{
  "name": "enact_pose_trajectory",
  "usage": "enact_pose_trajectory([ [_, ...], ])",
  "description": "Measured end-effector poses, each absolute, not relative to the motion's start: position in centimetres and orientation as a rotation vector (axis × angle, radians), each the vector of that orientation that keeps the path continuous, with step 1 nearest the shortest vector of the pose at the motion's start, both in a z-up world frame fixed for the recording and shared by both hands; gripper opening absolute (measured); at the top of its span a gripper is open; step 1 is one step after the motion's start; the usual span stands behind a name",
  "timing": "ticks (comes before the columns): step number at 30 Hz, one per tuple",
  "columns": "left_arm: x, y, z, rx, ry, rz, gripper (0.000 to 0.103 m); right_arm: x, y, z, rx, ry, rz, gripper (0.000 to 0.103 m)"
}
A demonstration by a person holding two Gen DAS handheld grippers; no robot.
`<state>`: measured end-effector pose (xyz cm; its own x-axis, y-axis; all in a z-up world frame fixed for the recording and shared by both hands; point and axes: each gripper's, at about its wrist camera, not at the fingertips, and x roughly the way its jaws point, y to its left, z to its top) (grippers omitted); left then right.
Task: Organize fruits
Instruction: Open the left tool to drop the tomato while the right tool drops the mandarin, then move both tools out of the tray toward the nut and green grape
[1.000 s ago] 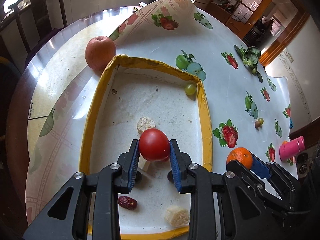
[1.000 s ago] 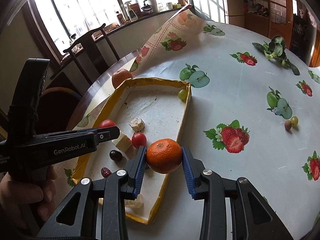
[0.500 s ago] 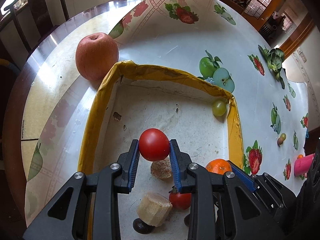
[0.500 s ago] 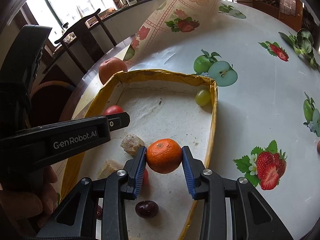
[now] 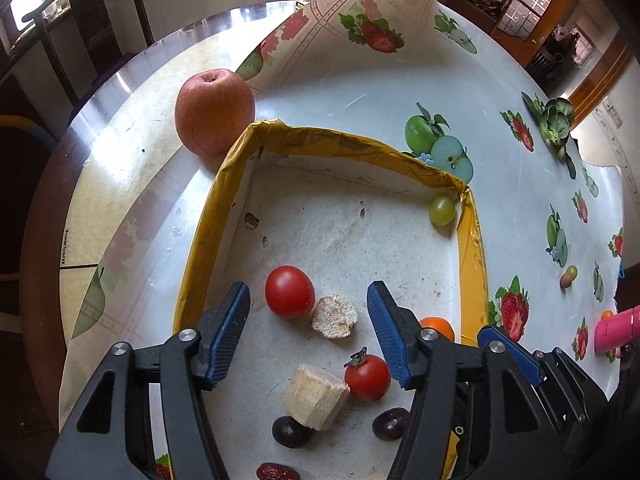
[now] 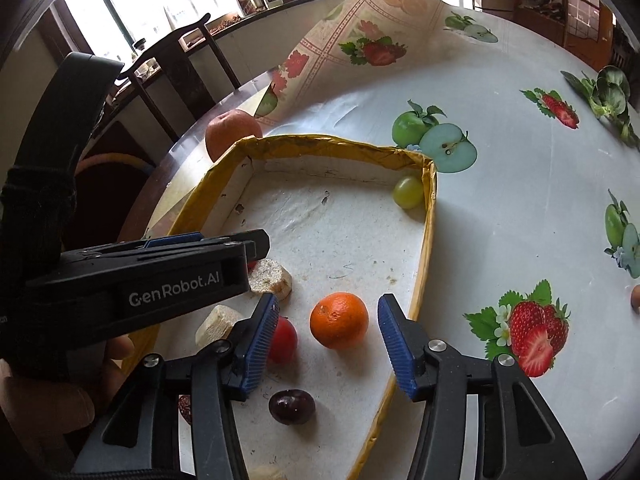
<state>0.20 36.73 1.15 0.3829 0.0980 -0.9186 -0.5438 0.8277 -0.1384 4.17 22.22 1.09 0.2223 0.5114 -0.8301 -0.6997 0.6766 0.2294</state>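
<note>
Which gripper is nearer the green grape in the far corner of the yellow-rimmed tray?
Hard to separate; right, marginally. The right gripper sits open around the orange tangerine along the green grape's tray side; the left gripper sits open farther across, by the red tomato.

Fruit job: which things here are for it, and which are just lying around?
For the job: tray, tomato, orange, green grape, apple, both open grippers, left and right.
Lying about: pink bottle, chair.

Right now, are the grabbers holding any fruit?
No, nothing is held. The left gripper is open around the tomato, and the right gripper is open around the orange. Both fruits sit in the tray.
</note>
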Motion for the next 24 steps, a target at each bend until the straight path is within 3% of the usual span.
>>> enact_pose_trajectory([
  [24, 0.6, 28.9, 4.2, -0.424, 1.087, 0.3, 0.06, 3.9, 10.0, 3.2, -0.071, 1.052, 0.669, 0.054],
])
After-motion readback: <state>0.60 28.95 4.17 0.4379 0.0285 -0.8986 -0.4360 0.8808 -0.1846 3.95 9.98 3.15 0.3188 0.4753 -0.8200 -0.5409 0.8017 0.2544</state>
